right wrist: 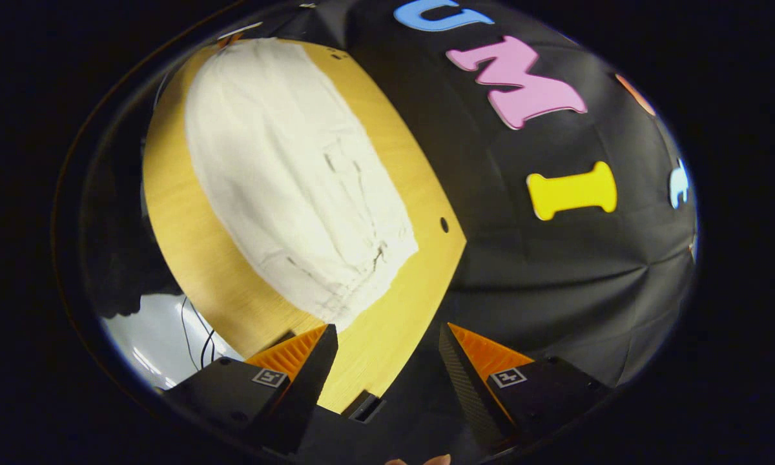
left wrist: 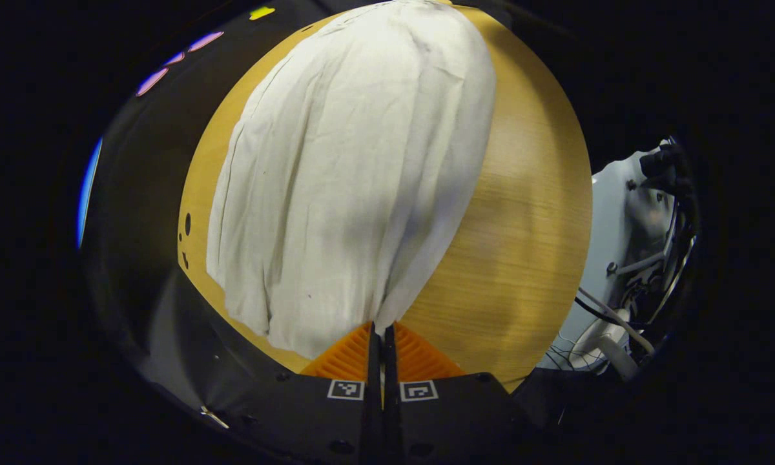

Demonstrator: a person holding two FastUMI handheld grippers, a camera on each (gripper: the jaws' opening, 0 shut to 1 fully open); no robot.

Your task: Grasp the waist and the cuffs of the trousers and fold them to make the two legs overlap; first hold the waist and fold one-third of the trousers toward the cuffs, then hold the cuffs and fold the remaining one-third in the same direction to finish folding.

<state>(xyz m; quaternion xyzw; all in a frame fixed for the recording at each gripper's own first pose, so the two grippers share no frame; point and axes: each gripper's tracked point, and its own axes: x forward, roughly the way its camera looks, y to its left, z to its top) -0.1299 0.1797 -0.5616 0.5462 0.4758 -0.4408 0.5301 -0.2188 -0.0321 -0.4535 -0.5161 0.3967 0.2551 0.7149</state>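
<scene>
Left tool [left wrist: 381,330] apparently pinches trousers [left wrist: 355,168]; right tool [right wrist: 387,332] gapes

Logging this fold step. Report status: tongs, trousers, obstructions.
Left tongs shut on trousers' near edge. Right tongs open, empty, hovering off the near corner. Trousers flat on the wooden table. Nothing on the fabric.

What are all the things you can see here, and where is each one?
Trousers: one pair, white, spread along the table, one end pinched in the left gripper.
Table: one, light wood, under the trousers.
Cables: several, white and black, on the pale floor beside the table.
Left gripper: one, shut on the trousers' edge.
Right gripper: one, open, above the table's edge near the trousers' corner.
</scene>
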